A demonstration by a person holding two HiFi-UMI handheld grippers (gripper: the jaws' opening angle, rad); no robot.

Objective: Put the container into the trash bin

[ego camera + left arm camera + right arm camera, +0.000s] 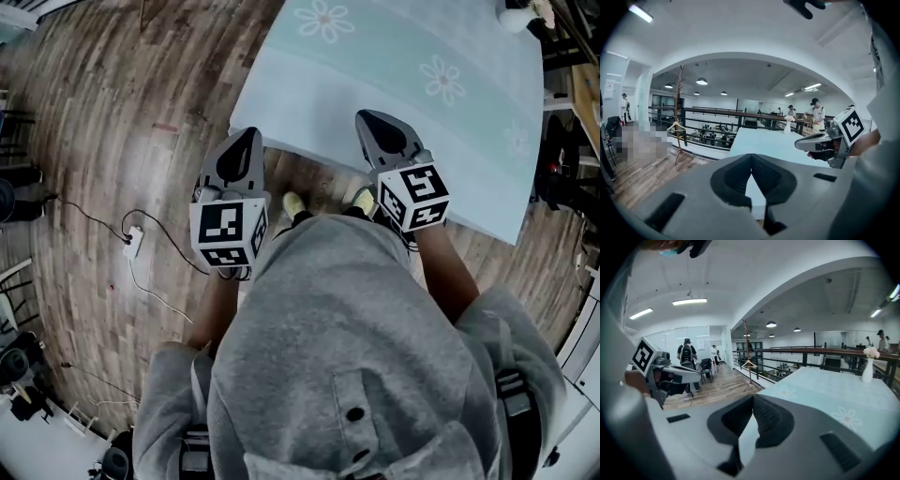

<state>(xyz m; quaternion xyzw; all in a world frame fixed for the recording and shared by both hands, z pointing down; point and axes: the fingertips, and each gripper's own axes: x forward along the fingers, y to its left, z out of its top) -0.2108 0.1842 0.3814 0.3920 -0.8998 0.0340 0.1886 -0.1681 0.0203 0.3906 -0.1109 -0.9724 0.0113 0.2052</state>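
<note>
Table [394, 84] (daisy-print cloth) — power strip [133, 242] on wood floor [112, 112].

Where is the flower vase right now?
The vase stands at the far right corner of the table, top right in the head view, well beyond the right gripper.

1. The floor [112, 141] is brown wood planking with a streaky grain and a low sheen.
2. The tabletop [394, 84] wears a pale, matt cloth, smooth and printed with flowers.
3. The left gripper [251, 133] and right gripper [367, 116] are matt grey plastic; their jaws are lined in a darker, finely ribbed material.
4. The person's sweater [347, 328] is soft grey cloth.
5. The railing [717, 112] looks like dark metal.
6. The vase [867, 367] is white and glossy.
</note>
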